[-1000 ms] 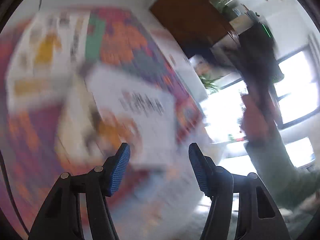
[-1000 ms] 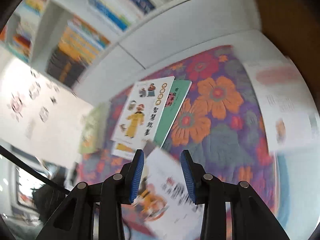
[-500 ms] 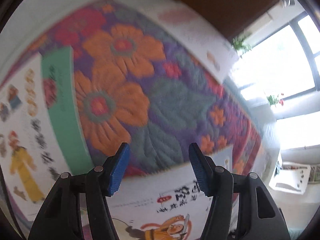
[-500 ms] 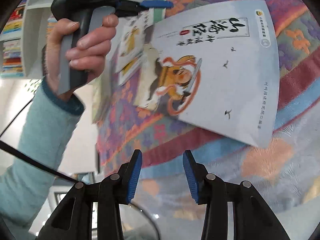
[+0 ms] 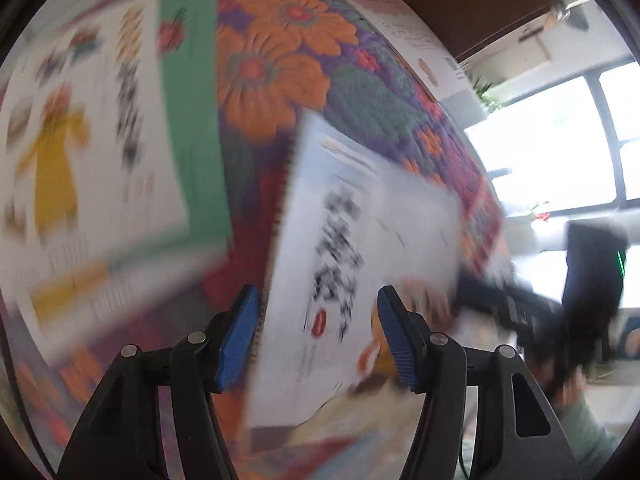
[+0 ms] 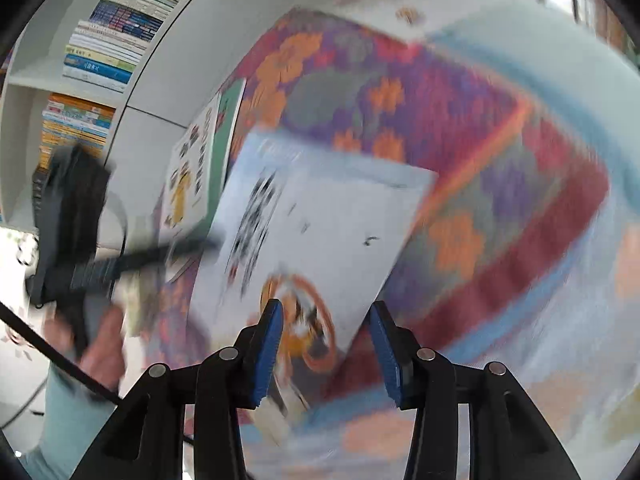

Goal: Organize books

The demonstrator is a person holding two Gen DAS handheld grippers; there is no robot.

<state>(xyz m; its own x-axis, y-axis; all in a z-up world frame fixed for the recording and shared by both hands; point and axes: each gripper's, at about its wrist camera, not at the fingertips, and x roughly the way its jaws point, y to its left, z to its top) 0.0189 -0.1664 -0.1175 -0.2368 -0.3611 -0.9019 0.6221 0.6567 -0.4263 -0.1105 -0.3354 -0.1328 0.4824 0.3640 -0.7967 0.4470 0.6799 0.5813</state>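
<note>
Two books are lying flat on the flowered quilt [image 5: 280, 68], and both grippers are hanging over it with nothing between their pads; going left to right in the left wrist view, the yellow-figure book [image 5: 80, 152] is sitting farthest left, overlapping a green book [image 5: 192, 120] whose edge is showing just beside it; next comes a strip of bare quilt; then the pale book [image 5: 360, 240] with black characters and an orange figure is lying at a slant, its near edge reaching toward the camera; the left gripper [image 5: 318, 336] is standing released above that book's lower part, jaws well apart and touching nothing; far right, the right gripper [image 5: 520, 308] is showing as a dark blur beside the book's right edge.

From the right wrist view, the right gripper [image 6: 326, 346] is also released; its jaws have just been widening, and the pale book's near corner [image 6: 352, 336] is showing between the blue pads, though blur is hiding whether it is level with them.

Judging by its look, the pale book [image 6: 320, 232] is a thin, light paperback with a smooth cover; it is probably flexing and sagging if lifted by one corner, and sliding if pinched weakly; the soft quilt is likely giving way under an edge; pinching along the spine side or the near edge seems soundest.
</note>
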